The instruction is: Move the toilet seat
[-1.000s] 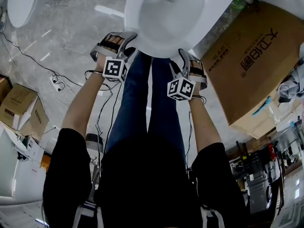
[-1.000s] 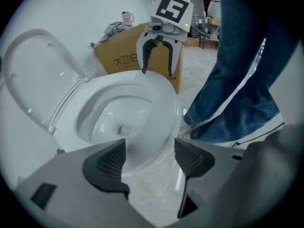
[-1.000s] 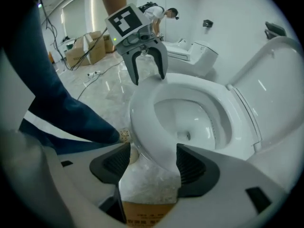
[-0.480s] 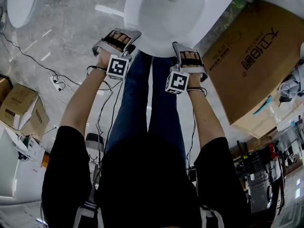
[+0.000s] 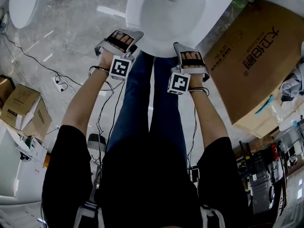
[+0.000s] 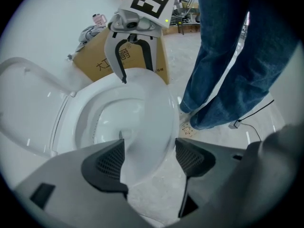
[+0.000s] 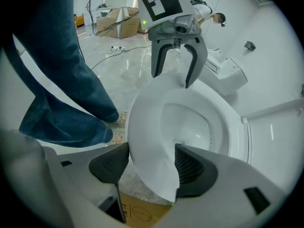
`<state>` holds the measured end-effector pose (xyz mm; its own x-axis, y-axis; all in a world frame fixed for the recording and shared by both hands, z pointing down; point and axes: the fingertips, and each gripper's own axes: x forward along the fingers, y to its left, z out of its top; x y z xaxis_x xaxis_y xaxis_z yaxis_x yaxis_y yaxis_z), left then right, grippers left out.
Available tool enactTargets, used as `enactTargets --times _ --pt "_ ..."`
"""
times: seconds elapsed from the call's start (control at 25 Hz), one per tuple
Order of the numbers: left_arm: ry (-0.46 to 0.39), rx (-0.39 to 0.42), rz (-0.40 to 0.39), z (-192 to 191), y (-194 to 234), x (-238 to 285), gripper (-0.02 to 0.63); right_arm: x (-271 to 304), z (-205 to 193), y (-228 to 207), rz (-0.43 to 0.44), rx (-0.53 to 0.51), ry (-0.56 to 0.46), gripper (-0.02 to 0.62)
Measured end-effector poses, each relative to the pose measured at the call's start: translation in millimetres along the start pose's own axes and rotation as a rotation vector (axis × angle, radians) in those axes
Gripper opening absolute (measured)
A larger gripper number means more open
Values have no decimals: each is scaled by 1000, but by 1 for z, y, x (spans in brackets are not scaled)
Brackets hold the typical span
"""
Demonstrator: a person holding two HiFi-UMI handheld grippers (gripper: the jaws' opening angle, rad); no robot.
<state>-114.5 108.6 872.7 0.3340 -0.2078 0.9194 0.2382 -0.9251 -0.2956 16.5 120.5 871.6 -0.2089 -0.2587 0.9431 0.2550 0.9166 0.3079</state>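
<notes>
The white toilet (image 5: pixel 171 13) stands at the top of the head view with its lid (image 6: pixel 28 103) raised. Its seat ring (image 6: pixel 152 113) (image 7: pixel 147 141) lies down on the bowl. My left gripper (image 5: pixel 127 42) (image 6: pixel 149 158) is at the front left of the ring. Its jaws have just opened to their widest and straddle the ring, with no pad visibly pressing. My right gripper (image 5: pixel 186 51) (image 7: pixel 152 163) straddles the front right of the ring, also wide open; the ring's edge runs close along one pad (image 7: pixel 194 165). Each gripper shows in the other's view (image 6: pixel 137 56) (image 7: pixel 173 61).
A big cardboard box (image 5: pixel 256 61) lies right of the toilet. The person's blue-jeaned legs (image 5: pixel 147 103) stand just before the bowl. Cables (image 5: pixel 57 82) trail over the marble floor, smaller boxes (image 5: pixel 21 108) sit at the left, and a second white fixture (image 5: pixel 28 1) is at top left.
Both grippers have rolled at the wrist and shifted slightly along the bowl's front rim, mostly in the first half second. The toilet and seat have not moved.
</notes>
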Motion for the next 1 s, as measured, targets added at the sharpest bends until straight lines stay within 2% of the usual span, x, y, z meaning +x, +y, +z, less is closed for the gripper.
enactTargets --times 0.2,0.36,0.6,0.72,0.88,1.0 --pt "-2 -32 29 2 -6 -3 331 -13 2 1 9 65 -25 311" --pt "16 -14 -30 0 -19 -8 331 -26 1 -7 -5 94 -27 311" --pt "38 39 125 2 4 -17 330 -45 1 -13 -25 108 -35 311" --pt "-9 -28 190 12 18 -28 330 -58 2 -19 -40 132 -40 311" --pt "12 -24 215 12 24 -41 330 -76 2 -27 -60 151 -47 311" --pt "-19 -63 256 22 37 -50 326 -87 2 -31 -68 168 -53 311"
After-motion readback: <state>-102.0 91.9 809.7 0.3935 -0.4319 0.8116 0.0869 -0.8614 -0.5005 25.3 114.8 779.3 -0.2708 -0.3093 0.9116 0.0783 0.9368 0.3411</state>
